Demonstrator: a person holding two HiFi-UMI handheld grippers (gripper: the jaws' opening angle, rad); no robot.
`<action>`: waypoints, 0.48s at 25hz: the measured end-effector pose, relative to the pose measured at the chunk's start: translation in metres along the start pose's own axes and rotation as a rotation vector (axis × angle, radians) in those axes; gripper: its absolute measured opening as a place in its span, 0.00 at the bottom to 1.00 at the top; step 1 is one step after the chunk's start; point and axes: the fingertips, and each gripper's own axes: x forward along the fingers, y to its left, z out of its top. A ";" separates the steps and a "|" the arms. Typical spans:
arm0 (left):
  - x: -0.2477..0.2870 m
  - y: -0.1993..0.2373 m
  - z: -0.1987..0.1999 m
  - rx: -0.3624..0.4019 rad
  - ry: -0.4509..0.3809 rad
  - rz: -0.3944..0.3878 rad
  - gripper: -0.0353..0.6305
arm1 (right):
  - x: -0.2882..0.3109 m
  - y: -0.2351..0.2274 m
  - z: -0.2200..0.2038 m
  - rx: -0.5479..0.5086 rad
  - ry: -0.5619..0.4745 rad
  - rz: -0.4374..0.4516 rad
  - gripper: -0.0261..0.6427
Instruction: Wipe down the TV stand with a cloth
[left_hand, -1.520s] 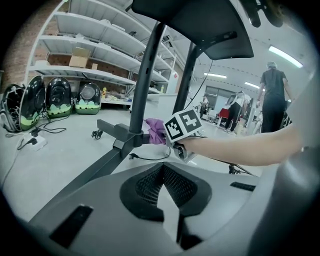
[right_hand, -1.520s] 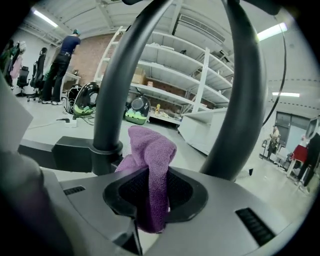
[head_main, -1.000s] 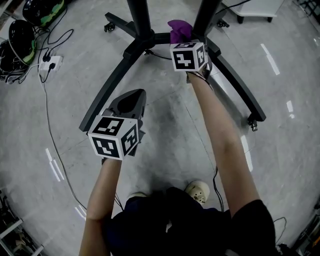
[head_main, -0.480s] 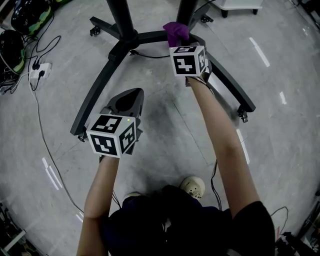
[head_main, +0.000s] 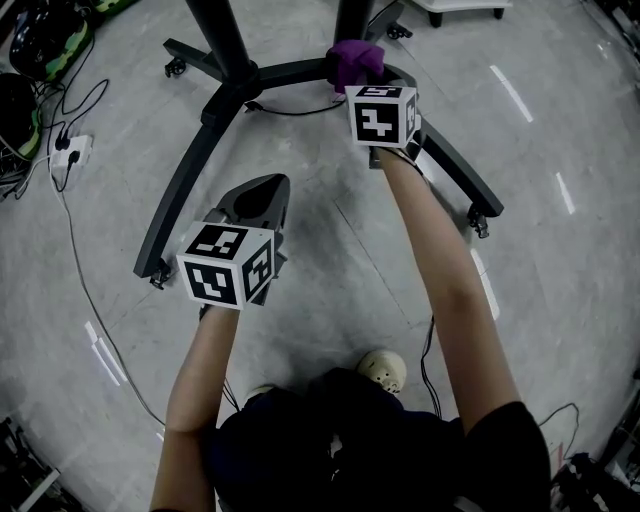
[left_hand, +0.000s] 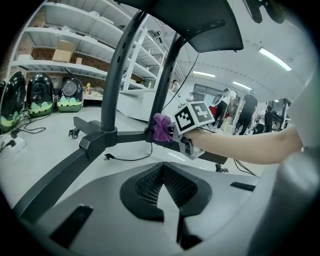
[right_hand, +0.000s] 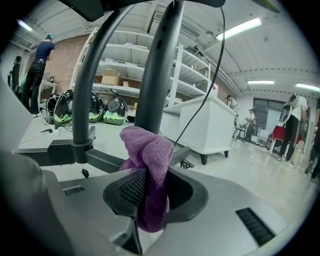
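right gripper (head_main: 362, 82) clamped on a purple cloth (head_main: 354, 58); in the right gripper view the cloth (right_hand: 149, 165) is pinched between the jaws and bunches up above them in a loose wad

cloth sits at the stand's (head_main: 190, 170) base, on the cross bar (head_main: 290, 70) just beside the foot of the right post (head_main: 352, 15); left gripper view shows the wad (left_hand: 161, 127) touching the bar at that joint, so i judge it pressed on and wiping there

left gripper (head_main: 268, 188) jaws closed together, nothing between them; the left gripper view shows the pads (left_hand: 150, 182) meeting on a line. it hangs over bare floor (head_main: 330, 260) inside the curve of the left leg, well apart from the cloth, no part in the work

stand: black, two posts up from a cross bar, two long curved legs running toward the person, castors (head_main: 478, 222) at the tips, two shorter legs behind

progress, as a guess only:
- wiping looks under way at the bar by the right post
- no dust line, streak or wet mark shows anywhere on the black metal, so what is already done cannot be told
- both long legs, the left post (head_main: 215, 30) and the back legs have no cloth near them; likely left to do, or cannot be ruled done
- upper stand is out of the head view

floor clutter: a cable (head_main: 285, 108) lies close under the bar, may snag the cloth on a pass along it; power strip (head_main: 72, 150) off to the left, well apart
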 end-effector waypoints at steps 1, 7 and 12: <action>0.003 -0.001 0.002 0.003 0.001 -0.005 0.06 | 0.000 -0.004 0.000 0.004 0.002 -0.013 0.19; 0.026 -0.011 0.012 0.036 0.020 -0.047 0.06 | -0.001 -0.025 -0.012 0.048 0.042 -0.041 0.19; 0.048 -0.029 0.027 0.060 0.027 -0.096 0.06 | -0.012 -0.028 -0.020 0.015 0.042 -0.054 0.19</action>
